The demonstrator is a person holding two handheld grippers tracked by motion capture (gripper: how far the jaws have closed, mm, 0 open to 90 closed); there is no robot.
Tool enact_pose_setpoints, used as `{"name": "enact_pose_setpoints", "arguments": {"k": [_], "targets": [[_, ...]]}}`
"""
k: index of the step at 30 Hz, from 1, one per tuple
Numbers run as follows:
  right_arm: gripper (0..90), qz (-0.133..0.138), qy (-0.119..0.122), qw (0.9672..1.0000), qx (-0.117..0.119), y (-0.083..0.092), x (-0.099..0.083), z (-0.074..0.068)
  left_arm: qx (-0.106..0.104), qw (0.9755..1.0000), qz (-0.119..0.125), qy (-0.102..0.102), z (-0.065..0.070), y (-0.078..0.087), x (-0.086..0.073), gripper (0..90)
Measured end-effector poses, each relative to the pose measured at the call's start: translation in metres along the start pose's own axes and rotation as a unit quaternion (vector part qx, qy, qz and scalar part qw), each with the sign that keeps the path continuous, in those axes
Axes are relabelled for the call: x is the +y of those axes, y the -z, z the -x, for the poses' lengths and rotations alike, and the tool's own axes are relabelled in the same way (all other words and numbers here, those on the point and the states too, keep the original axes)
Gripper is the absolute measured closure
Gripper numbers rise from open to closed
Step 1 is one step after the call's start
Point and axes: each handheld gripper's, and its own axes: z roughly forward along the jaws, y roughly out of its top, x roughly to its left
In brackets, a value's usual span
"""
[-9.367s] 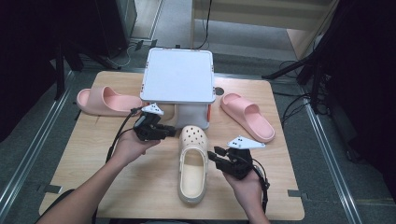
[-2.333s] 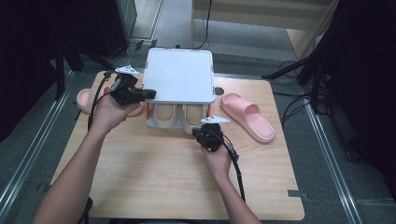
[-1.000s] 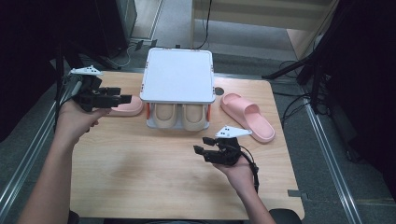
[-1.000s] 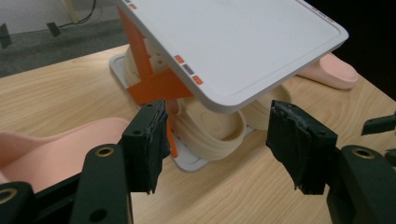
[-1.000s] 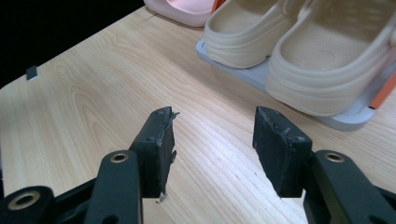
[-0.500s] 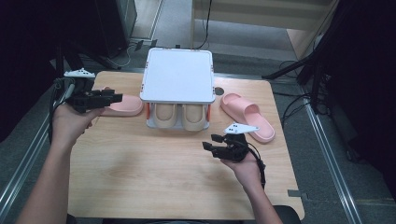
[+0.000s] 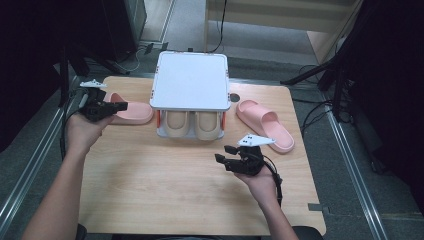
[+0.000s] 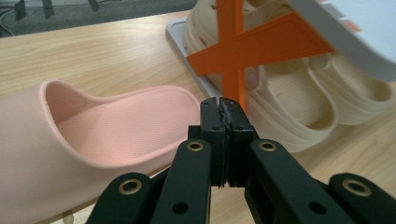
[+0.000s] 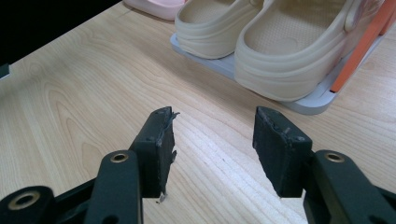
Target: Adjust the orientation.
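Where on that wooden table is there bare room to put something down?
The widest bare patch is the near half of the table, in front of the shoe rack; the right gripper hovers over part of it. It is crowded along the far edge: the left pink slipper, the rack and the right pink slipper stand in a row.

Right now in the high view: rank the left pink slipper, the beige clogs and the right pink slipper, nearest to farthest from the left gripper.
1. left pink slipper, just beside the left gripper at the table's left edge.
2. beige clogs, mid-table on the lower shelf of the white rack.
3. right pink slipper, right of the rack, far side.
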Motion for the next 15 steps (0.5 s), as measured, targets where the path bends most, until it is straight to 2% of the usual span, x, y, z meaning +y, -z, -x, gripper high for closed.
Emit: {"name": "enact_pose_setpoints", "arguments": {"k": [11, 15], "targets": [[48.8, -0.003, -0.006, 0.9998, -0.017, 0.010, -0.012, -0.002, 0.027, 0.9986, -0.035, 0.028, -0.029, -0.042, -0.012, 89.3], [48.9, -0.002, -0.012, 0.9996, -0.026, 0.016, -0.016, -0.001, 0.034, 0.9983, -0.035, 0.032, -0.036, -0.053, -0.013, 89.5]]}}
